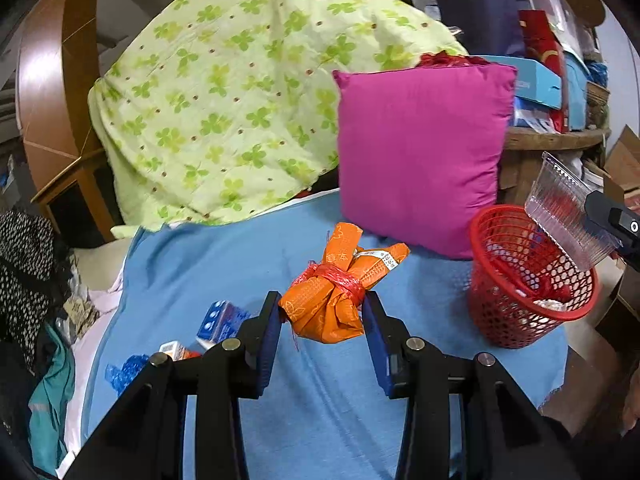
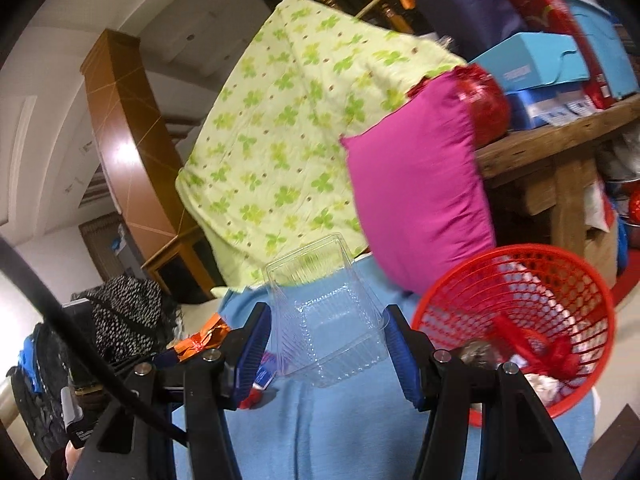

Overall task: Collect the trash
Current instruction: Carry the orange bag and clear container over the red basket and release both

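A: Right, left wrist view: left gripper (image 1: 322, 316) clamps the orange bundle (image 1: 340, 284) above the blue sheet (image 1: 320, 400); red basket (image 1: 528, 280) sits right.

B: Right wrist view: right gripper (image 2: 326, 340) pinches the clear tray (image 2: 324, 320) beside basket. Centre over rim before release.

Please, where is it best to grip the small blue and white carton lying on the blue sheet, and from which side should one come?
Probably from above, pads across the two long flat sides of the blue and white carton. It lies flat on the blue sheet, and its ends look crowded by other litter. The left gripper already holds the orange bundle.
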### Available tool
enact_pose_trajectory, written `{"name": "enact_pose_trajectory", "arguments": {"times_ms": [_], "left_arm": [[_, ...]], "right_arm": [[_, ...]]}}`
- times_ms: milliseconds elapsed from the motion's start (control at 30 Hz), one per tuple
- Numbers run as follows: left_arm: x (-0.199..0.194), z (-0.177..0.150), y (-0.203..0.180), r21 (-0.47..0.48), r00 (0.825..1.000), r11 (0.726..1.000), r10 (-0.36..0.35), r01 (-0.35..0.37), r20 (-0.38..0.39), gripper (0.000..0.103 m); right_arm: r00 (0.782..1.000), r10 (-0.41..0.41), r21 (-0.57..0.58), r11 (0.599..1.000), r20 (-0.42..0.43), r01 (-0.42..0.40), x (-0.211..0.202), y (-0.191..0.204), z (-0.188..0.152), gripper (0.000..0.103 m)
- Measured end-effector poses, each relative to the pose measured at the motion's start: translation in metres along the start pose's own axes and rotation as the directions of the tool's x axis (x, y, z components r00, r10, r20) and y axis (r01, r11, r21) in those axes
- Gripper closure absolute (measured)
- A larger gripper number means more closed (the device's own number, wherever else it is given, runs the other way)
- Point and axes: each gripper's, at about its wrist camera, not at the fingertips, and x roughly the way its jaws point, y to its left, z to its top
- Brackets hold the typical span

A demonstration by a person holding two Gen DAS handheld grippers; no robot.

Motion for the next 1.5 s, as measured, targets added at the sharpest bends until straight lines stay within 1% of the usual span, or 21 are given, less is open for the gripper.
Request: {"name": "enact_pose_trajectory", "arguments": {"times_ms": [367, 833, 1100, 1367, 1433, 1500], "left_arm": [[0.003, 0.021, -0.041, 0.069, 0.998, 0.996, -0.056, 0.056, 0.008, 0.061], [0.012, 0.045, -0.095, 0.149, 0.99, 0.98, -0.137, 0.132, 0.02, 0.061], [0.017, 0.054, -0.119, 0.187, 0.984, 0.968, -0.178, 0.17, 0.026, 0.06], [0.027, 0.057, -0.137, 0.208, 0.98, 0.959, -0.198, 0.191, 0.014, 0.06], [0.029, 0.058, -0.141, 0.212, 0.978, 0.956, -0.208, 0.201, 0.011, 0.061], [0.031, 0.06, -0.144, 0.212, 0.972, 0.951, -0.233, 0.225, 0.013, 0.06]], "right_arm": [[0.997, -0.06, 0.043, 0.997, 0.048, 0.058, -0.022, -0.035, 0.014, 0.042], [0.988, -0.126, 0.098, 0.988, 0.09, 0.117, -0.046, -0.071, 0.021, 0.042], [0.981, -0.166, 0.136, 0.979, 0.101, 0.151, -0.056, -0.092, 0.023, 0.042], [0.976, -0.191, 0.16, 0.972, 0.102, 0.174, -0.059, -0.106, 0.023, 0.042], [0.975, -0.196, 0.165, 0.97, 0.101, 0.178, -0.059, -0.109, 0.023, 0.042], [0.975, -0.2, 0.17, 0.969, 0.097, 0.181, -0.057, -0.112, 0.023, 0.042]]}}
